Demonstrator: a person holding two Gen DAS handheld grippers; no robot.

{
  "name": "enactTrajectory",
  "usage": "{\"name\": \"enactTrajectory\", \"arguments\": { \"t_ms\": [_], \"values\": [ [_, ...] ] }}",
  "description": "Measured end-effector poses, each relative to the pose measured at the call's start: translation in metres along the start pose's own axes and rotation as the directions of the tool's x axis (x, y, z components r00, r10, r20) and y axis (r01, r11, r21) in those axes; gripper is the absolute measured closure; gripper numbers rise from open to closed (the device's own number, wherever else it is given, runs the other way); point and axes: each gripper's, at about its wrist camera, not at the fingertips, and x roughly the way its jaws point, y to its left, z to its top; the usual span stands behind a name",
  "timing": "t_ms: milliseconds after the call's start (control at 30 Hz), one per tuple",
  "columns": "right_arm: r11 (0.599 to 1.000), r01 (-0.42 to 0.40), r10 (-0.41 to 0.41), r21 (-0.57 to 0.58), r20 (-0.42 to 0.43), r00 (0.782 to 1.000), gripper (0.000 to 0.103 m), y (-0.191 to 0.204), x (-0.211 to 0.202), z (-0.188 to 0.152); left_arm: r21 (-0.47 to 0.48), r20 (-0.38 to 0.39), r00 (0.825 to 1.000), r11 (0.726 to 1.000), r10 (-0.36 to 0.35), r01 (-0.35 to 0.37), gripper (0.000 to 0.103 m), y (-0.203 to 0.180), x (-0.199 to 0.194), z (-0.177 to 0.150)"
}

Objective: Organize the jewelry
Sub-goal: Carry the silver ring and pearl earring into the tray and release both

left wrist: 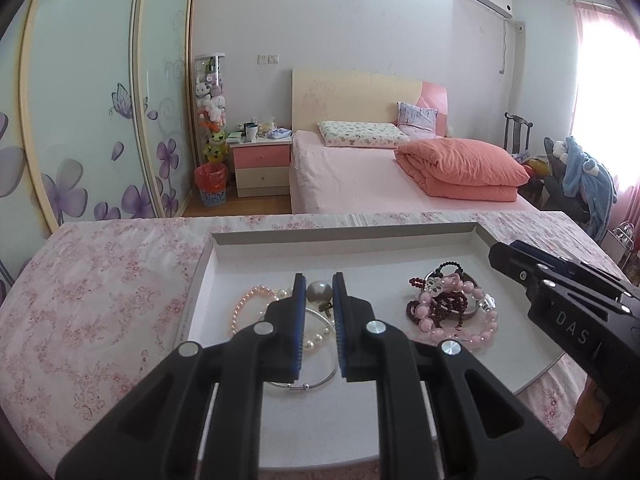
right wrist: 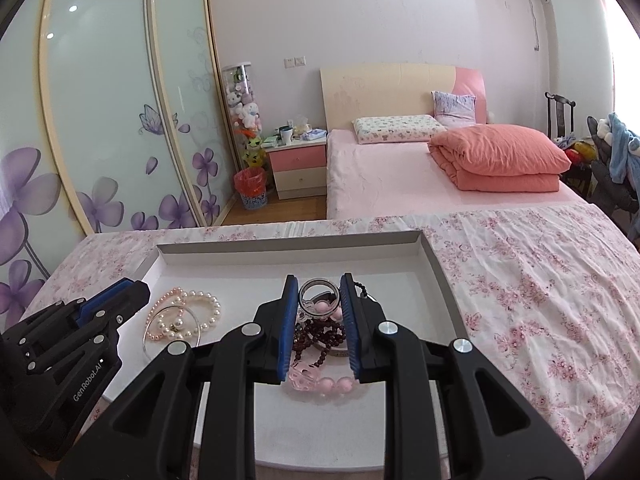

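Note:
A shallow white tray [left wrist: 344, 236] lies on a floral cloth. At its left are a pink pearl bracelet [left wrist: 244, 304], a white pearl bracelet [right wrist: 208, 308] and a thin silver bangle [left wrist: 320, 380]. My left gripper [left wrist: 319, 280] hovers over this pile, its jaws a narrow gap apart with nothing held; a large grey pearl [left wrist: 319, 292] shows through the gap. At the tray's right, a pink bead bracelet [left wrist: 460, 332], dark red beads [right wrist: 316, 336] and a clear ring [right wrist: 319, 294] lie tangled. My right gripper [right wrist: 319, 284] hangs above them, also narrowly parted and holding nothing.
The floral cloth [right wrist: 520, 300] spreads wide to the right of the tray. Beyond the table are a pink bed [left wrist: 360, 176], a nightstand [left wrist: 262, 168], a red-lined bin [left wrist: 212, 184] and sliding wardrobe doors [left wrist: 88, 120] at left. A chair with clothes [left wrist: 580, 184] stands far right.

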Motion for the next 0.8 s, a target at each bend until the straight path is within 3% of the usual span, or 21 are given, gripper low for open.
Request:
{"name": "enactTrajectory", "arguments": {
  "t_ms": [33, 133, 267, 600, 800],
  "values": [
    [1.0, -0.006, 0.006, 0.006, -0.005, 1.0, 0.078, 0.0, 0.001, 0.0, -0.006, -0.004, 1.0, 1.0, -0.006, 0.006, 0.086, 0.002, 0.001, 0.0],
    [0.999, -0.023, 0.024, 0.032, -0.006, 1.0, 0.053, -0.002, 0.0, 0.001, -0.034, -0.011, 1.0, 0.999, -0.014, 0.014, 0.075, 0.007, 0.004, 0.0],
    [0.999, -0.016, 0.016, 0.036, -0.001, 1.0, 0.053, -0.005, -0.003, 0.001, -0.063, 0.0, 1.0, 0.998, -0.012, 0.012, 0.065, 0.014, 0.0, 0.003],
    [0.999, -0.003, 0.002, 0.041, 0.008, 1.0, 0.053, -0.007, -0.017, 0.002, -0.11, 0.018, 1.0, 0.994, 0.021, -0.019, 0.059, 0.035, -0.021, 0.007],
    [0.999, -0.004, 0.003, 0.032, 0.02, 1.0, 0.053, -0.003, -0.041, -0.005, -0.119, 0.046, 0.998, 0.992, 0.037, -0.031, 0.054, 0.048, -0.054, 0.004]
  ]
}}
